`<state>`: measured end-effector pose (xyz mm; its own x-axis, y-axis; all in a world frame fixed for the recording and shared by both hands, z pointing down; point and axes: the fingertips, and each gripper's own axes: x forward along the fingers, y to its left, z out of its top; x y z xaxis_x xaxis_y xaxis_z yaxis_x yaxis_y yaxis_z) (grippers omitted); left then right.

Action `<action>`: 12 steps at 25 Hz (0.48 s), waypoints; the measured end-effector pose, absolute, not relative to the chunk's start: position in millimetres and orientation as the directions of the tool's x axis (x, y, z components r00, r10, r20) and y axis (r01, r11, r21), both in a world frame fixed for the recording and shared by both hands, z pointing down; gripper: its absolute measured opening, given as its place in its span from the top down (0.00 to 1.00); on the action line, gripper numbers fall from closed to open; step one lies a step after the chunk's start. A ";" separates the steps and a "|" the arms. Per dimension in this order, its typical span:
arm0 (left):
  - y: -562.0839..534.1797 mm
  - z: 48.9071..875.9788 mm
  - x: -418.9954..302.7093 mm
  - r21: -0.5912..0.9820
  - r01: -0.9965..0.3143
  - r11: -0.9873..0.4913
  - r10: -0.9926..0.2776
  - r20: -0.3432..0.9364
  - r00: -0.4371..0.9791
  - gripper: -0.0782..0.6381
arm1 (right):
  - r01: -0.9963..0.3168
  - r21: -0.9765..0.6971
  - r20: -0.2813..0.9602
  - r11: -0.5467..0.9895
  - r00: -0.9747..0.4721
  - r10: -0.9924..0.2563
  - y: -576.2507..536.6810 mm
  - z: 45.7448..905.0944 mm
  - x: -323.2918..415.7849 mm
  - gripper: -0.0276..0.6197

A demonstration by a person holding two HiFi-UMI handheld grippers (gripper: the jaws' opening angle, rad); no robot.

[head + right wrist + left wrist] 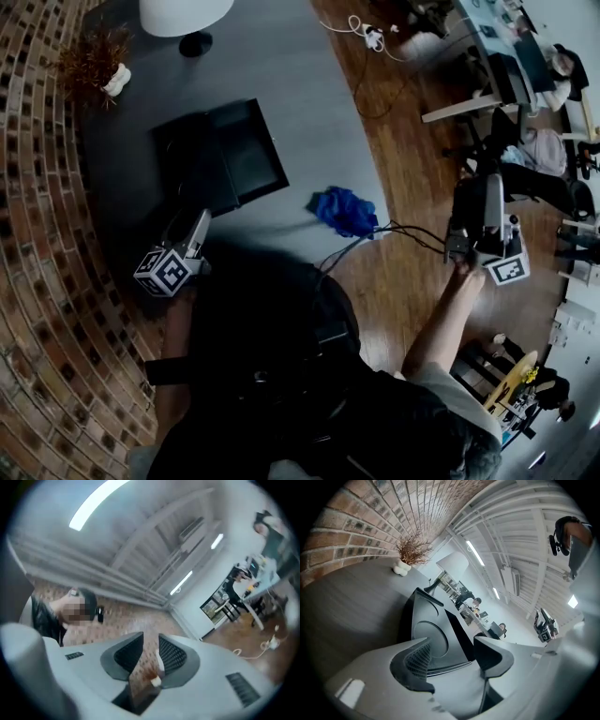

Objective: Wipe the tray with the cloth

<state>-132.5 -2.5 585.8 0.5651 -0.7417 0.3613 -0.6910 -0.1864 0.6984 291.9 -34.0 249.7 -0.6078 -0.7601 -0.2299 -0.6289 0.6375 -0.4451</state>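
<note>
The black tray [225, 155] lies on the grey table [291, 66], its round recess facing up. My left gripper [199, 225] rests just short of the tray's near edge. In the left gripper view the left gripper [454, 660] stands open with nothing between its pads, and the tray [433, 637] is right ahead. The blue cloth [344, 211] lies crumpled at the table's right edge, untouched. My right gripper [476, 192] is raised off to the right over the wooden floor. The right gripper [150, 653] is shut and empty, pointing up at the ceiling.
A white-shaded lamp [185, 17] and a dried plant in a white pot [98, 64] stand at the table's far end. A brick wall [37, 234] runs along the left. Cables [403, 232] trail off the table's edge. Desks and seated people [553, 75] fill the far right.
</note>
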 end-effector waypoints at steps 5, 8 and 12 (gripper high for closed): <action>-2.5 585.3 -134.0 0.694 -0.695 -0.187 -0.747 0.359 0.560 0.52 | -0.721 -0.394 -0.126 0.570 -0.572 -0.811 -9.2 264.1 278.5 0.77; -2.9 585.0 -136.2 0.693 -0.699 -0.178 -0.757 0.357 0.547 0.53 | -0.762 -0.443 -0.249 0.472 -0.401 -0.882 -35.2 264.7 288.7 0.77; -0.9 584.6 -132.2 0.699 -0.690 -0.187 -0.748 0.354 0.561 0.53 | -0.543 -0.543 -0.508 0.641 -0.395 -0.765 -39.5 206.1 255.4 0.77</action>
